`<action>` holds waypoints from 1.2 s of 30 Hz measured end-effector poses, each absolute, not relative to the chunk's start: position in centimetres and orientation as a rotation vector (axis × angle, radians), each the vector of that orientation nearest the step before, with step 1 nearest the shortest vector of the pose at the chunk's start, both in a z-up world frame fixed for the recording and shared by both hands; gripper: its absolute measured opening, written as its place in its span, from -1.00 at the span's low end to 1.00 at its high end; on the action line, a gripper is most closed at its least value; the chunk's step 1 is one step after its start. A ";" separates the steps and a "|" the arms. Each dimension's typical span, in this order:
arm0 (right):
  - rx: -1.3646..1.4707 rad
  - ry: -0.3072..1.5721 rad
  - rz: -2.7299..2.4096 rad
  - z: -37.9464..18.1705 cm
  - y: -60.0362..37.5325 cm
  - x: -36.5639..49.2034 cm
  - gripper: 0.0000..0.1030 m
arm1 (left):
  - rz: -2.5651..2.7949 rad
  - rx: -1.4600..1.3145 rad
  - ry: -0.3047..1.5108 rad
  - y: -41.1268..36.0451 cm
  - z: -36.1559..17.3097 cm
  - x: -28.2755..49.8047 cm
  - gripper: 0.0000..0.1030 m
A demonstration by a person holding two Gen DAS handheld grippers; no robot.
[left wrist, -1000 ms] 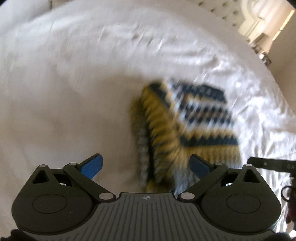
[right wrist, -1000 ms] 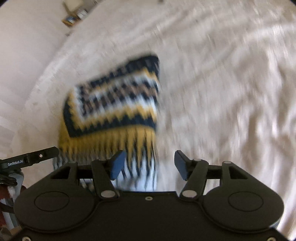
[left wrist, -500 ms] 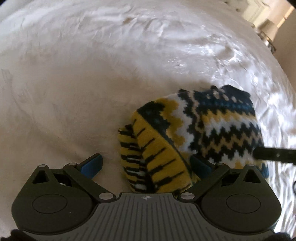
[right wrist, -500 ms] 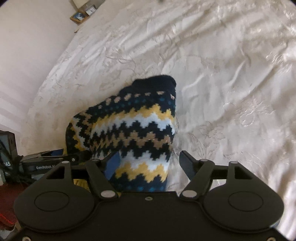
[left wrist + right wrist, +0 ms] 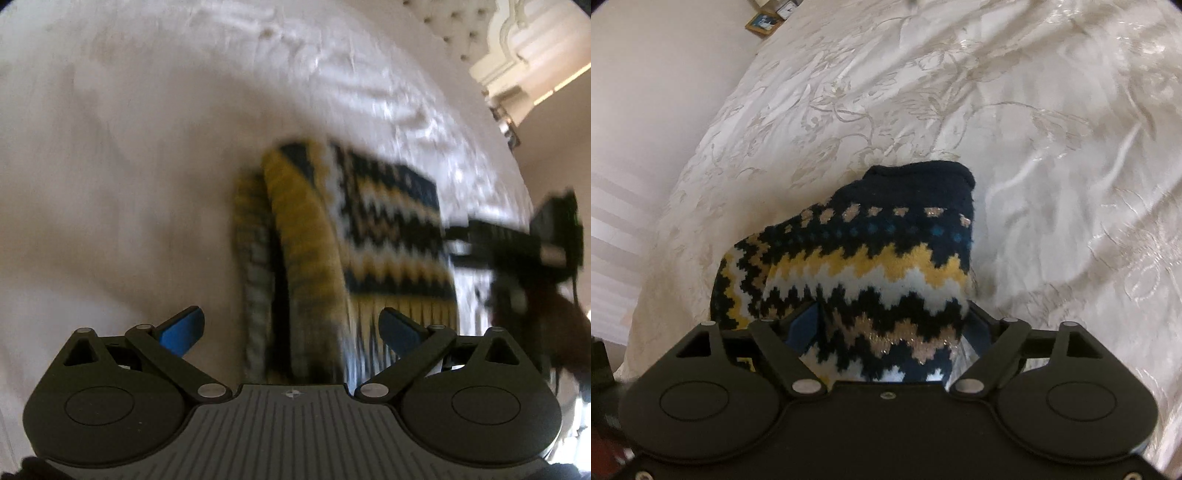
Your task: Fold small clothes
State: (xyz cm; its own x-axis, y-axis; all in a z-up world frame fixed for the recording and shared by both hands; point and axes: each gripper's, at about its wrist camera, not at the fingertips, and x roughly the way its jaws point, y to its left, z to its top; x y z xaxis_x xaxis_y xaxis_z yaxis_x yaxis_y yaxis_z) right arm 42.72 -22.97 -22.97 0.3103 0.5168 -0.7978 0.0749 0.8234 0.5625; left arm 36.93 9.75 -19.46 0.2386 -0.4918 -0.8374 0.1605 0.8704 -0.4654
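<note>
Right gripper (image 5: 892, 332) opening around the zigzag sweater (image 5: 871, 273), folded on the white bedspread (image 5: 1052, 147). Left gripper (image 5: 291, 328) wide open, gripping nothing.

Both grippers were black with blue pads: left gripper (image 5: 290, 330) had a ribbed grey deck, right gripper (image 5: 892, 325) possibly all-black.

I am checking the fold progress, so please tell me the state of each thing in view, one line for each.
knitted garment: folded into a bundle, lying on the bed.
left gripper: open, garment edge between its fingers, not pinched.
right gripper: jaws opening, garment between them.
bedspread: spread out, wrinkled.
</note>
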 end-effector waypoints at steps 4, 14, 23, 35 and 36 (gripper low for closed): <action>0.563 1.235 0.334 -23.3 -23.0 43.0 0.66 | -0.497 -0.318 1.323 9.2 -21.2 35.6 0.98; 0.553 1.225 0.399 -24.5 -22.0 44.3 0.82 | -0.564 -0.394 1.295 6.5 -23.5 39.1 0.98; 0.571 1.190 0.399 -22.5 -22.5 43.5 -0.19 | -0.592 -0.480 1.246 6.8 -22.2 38.8 0.35; 0.653 1.043 0.345 -13.2 -24.6 35.3 -0.25 | -0.699 -0.494 1.130 4.5 -14.5 32.8 0.35; 0.663 1.027 0.342 -12.5 -25.1 34.2 -0.24 | -0.707 -0.490 1.126 4.0 -13.8 31.8 0.34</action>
